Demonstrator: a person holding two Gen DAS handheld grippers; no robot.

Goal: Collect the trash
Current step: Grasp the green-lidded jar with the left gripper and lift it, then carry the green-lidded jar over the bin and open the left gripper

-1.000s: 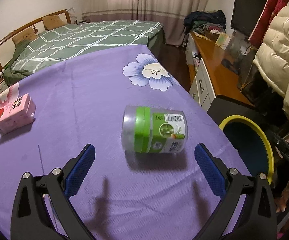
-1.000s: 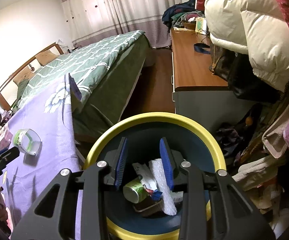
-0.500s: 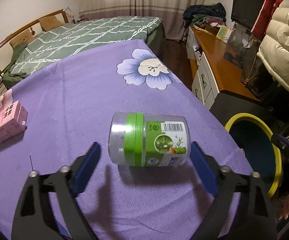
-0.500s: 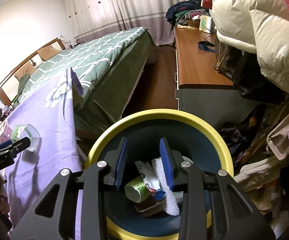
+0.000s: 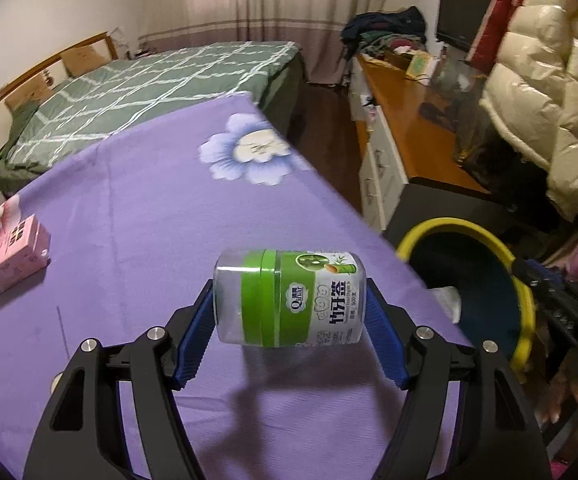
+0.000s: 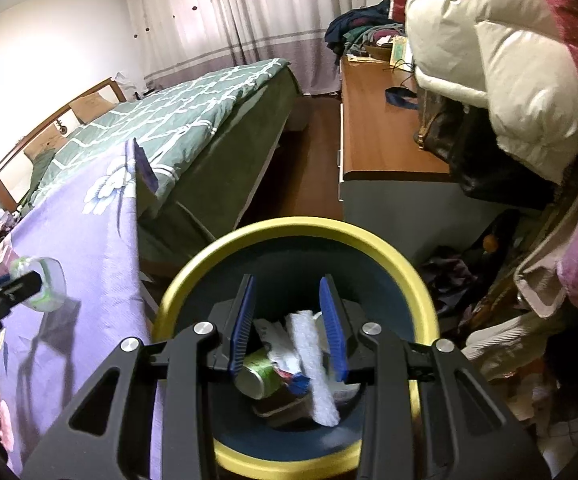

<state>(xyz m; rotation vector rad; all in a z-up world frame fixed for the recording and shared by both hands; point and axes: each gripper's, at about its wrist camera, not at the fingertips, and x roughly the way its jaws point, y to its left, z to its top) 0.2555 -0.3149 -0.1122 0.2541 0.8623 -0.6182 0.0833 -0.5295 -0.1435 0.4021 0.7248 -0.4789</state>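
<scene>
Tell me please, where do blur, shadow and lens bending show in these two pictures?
Left wrist view: the jar is sharp in the left gripper, whose jaws have just been closing on it; its shadow falls on the cloth below; the flower print is smeared. Right wrist view: the bin rim is slightly blurred; the room's edges bow.

Both grippers look alike — the left gripper (image 5: 291,332) and right gripper (image 6: 287,328) have black skeletal frames with triangular cut-outs, silver screws at the joints, and ribbed blue pads (image 5: 191,344) — flat, narrow strips.
</scene>
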